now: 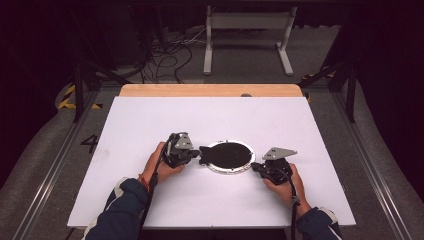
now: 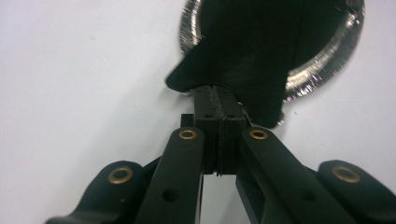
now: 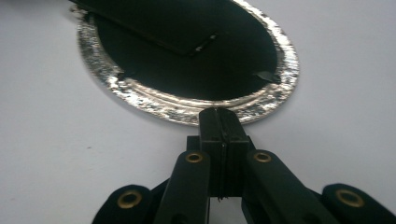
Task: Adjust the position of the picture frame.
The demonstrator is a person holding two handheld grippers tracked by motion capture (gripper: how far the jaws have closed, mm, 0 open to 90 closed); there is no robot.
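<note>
High view: near the table's (image 1: pixel 150 200) front edge we hold both grippers, with the foil-rimmed plate (image 1: pixel 230 169) between them at mid-table and a black cloth (image 1: pixel 227 152) lying in it. Our left gripper (image 1: pixel 194 155) pinches the cloth's corner that spills over the rim; our right gripper (image 1: pixel 256 167) has its jaws pressed together at the rim, touching or just short. The cloth looks soft and light, best taken at its corners; the thin foil rim seems easily dented.

1. A white sheet (image 1: pixel 150 125) is covering the table, leaving a wooden strip (image 1: pixel 210 90) showing along its far edge.
2. A white metal stand (image 1: pixel 247 22) is standing on the floor beyond, with cables (image 1: pixel 167 55) trailing beside it.
</note>
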